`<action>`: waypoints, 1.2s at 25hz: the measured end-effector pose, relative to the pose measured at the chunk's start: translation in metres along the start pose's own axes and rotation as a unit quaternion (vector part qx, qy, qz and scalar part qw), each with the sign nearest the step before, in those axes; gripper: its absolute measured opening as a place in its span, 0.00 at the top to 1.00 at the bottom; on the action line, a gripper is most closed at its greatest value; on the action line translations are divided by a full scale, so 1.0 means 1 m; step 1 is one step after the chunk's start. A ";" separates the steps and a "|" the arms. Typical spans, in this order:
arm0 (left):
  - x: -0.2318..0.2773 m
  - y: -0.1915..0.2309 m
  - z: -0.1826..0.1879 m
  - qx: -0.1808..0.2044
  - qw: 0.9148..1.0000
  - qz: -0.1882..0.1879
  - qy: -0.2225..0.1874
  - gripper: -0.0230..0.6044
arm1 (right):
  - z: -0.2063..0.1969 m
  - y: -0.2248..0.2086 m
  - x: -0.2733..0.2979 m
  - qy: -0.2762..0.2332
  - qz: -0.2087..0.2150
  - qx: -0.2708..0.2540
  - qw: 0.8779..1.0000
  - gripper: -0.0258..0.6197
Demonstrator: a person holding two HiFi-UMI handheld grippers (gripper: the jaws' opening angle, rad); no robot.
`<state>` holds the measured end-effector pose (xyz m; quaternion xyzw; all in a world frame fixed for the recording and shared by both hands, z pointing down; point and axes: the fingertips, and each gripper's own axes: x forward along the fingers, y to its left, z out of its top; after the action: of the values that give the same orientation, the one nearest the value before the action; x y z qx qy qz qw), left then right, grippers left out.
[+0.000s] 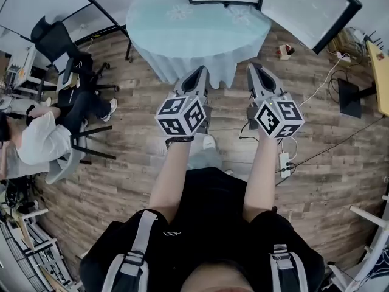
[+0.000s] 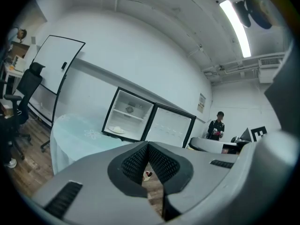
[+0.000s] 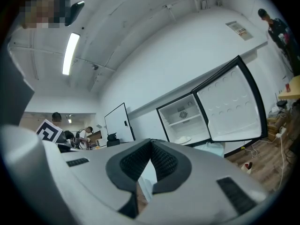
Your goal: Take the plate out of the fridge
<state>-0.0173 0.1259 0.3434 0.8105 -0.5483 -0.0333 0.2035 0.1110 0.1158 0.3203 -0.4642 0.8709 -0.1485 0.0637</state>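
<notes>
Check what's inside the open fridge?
A white plate on the fridge floor, one shelf above looking bare. Whether anything lies on the plate is too small to tell.

Left gripper (image 2: 148, 146) jaws pressed together, nothing between. Past it: table (image 2: 75, 137) with pale cloth, open fridge (image 2: 139, 124) at far side, door (image 2: 172, 127) swung right, 1 white plate (image 2: 116, 130) on lower shelf. Person (image 2: 216, 125) standing far right.
</notes>
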 end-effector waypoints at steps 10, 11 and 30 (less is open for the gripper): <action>0.032 0.103 0.061 -0.047 0.999 0.012 -0.024 0.97 | 0.008 0.042 0.119 0.011 0.036 -0.015 0.999 0.95; 0.035 0.108 0.063 -0.049 0.998 0.009 -0.023 0.97 | 0.007 0.046 0.126 0.013 0.038 -0.019 0.999 0.95; 0.105 0.170 0.083 -0.123 0.992 0.005 -0.035 0.97 | 0.019 -0.019 0.192 0.022 -0.006 -0.033 0.999 0.95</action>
<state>-0.1478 -0.0467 0.3475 0.7751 -0.5508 -0.1273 0.2824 0.0232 -0.0568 0.3132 -0.4682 0.8735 -0.1305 0.0283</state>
